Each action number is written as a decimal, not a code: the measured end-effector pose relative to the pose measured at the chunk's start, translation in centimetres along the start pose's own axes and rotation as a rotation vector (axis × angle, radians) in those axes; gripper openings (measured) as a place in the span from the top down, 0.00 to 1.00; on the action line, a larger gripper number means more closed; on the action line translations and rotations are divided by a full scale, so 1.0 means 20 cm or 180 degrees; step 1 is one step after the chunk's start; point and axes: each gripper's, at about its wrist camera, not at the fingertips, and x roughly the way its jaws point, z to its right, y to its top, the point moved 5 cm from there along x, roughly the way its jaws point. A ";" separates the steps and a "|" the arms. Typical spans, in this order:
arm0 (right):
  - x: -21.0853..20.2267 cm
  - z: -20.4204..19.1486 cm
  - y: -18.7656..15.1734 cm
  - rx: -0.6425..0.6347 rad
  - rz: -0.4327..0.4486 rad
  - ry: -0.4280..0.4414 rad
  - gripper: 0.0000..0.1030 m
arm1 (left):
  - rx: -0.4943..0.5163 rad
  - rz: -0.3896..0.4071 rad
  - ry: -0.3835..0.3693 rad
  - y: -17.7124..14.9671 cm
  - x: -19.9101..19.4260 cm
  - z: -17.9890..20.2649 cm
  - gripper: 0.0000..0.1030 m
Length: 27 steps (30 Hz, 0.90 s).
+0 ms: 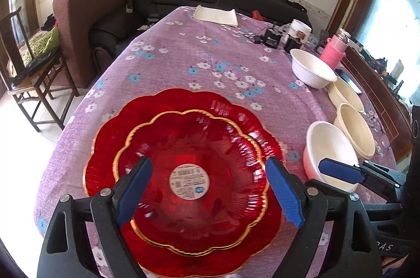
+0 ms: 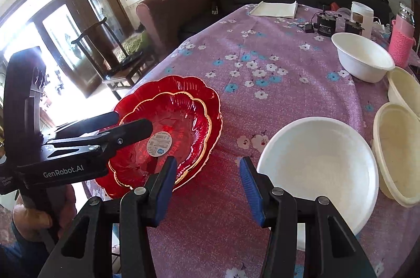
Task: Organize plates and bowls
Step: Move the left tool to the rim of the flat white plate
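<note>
A small red scalloped plate (image 1: 210, 141) with a gold rim lies stacked on a larger red plate (image 1: 110, 146) near the table's front left edge. My left gripper (image 1: 210, 188) hovers over them, wide open and holding nothing. In the right wrist view, the left gripper (image 2: 134, 121) is above the same red plates (image 2: 183, 86). To their right stands a white bowl (image 2: 320, 167). My right gripper (image 2: 207, 186) is open over bare cloth between the plates and this bowl. One finger (image 1: 341, 173) of it shows over the bowl (image 1: 328, 144) in the left wrist view.
Two cream bowls (image 1: 357, 130) (image 1: 346, 94) and another white bowl (image 1: 312, 67) line the right side of the purple flowered tablecloth (image 1: 183, 62). Behind them stand a pink bottle (image 1: 334, 52), black devices (image 1: 273, 37) and a white cup (image 1: 300, 28). A folded white cloth (image 1: 216, 15) lies at the far end. A wooden chair (image 1: 34, 73) stands left.
</note>
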 end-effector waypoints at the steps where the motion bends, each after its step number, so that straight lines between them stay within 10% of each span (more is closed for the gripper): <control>1: -0.02 0.01 -0.01 0.0011 0.0023 0.0001 0.48 | 0.0032 0.0003 -0.0014 0.00 0.00 0.03 0.15; 15: -0.47 0.63 -0.23 0.0830 0.0770 -0.0284 0.48 | 0.0455 0.0023 -0.0378 0.03 0.10 0.54 0.15; 27: -0.48 0.93 -0.43 0.1233 0.0677 -0.0155 0.48 | 0.0429 -0.0045 -0.0383 0.13 0.26 0.69 0.15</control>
